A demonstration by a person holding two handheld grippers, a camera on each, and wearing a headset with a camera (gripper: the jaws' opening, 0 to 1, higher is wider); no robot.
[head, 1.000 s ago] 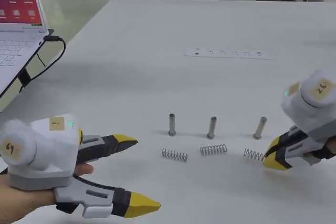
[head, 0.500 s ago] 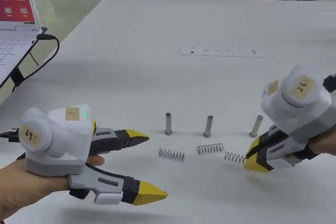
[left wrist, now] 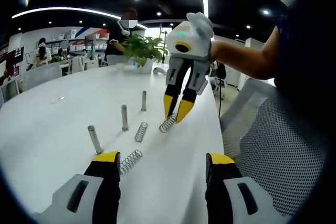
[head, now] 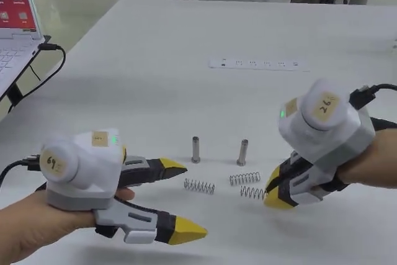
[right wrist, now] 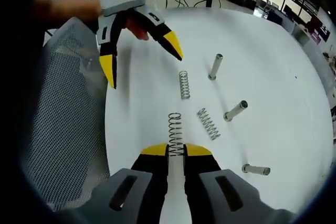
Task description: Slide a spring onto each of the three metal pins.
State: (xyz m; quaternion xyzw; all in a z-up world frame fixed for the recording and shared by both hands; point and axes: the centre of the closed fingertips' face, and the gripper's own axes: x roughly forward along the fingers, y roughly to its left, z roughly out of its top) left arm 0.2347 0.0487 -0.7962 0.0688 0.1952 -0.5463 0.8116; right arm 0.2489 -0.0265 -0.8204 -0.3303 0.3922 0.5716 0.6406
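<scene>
head view: white workbench point(head: 155, 91) with two metal pins upright side by side at frame centre, the left pin point(head: 196, 149) and the middle pin point(head: 242, 152); the third pin point(right wrist: 256, 170) appears at lower right of the right gripper view. the right gripper point(head: 273, 195), right of centre, has its yellow-tipped jaws pressed together on one end of the held spring point(head: 251, 192), which projects leftward from the tips, just below the middle spring point(head: 245, 179); whether its free end touches the table cannot be told. the middle spring lies flat just below the middle pin, and the left spring point(head: 199, 185) lies flat just below the left pin, each apart from its pin. the left gripper point(head: 183, 200), at lower left, has its jaws spread wide with nothing between them, the upper tip near the left spring but not touching it. left gripper view: the three pins stand bare in a line left of centre, with the right gripper above the springs at upper centre. right gripper view: the held spring runs straight up from the closed tips at lower centre. background of the head view: laptop point(head: 12, 4) at upper left edge with a black cable point(head: 56, 60), and a white power strip point(head: 257, 64) at upper centre.
</scene>
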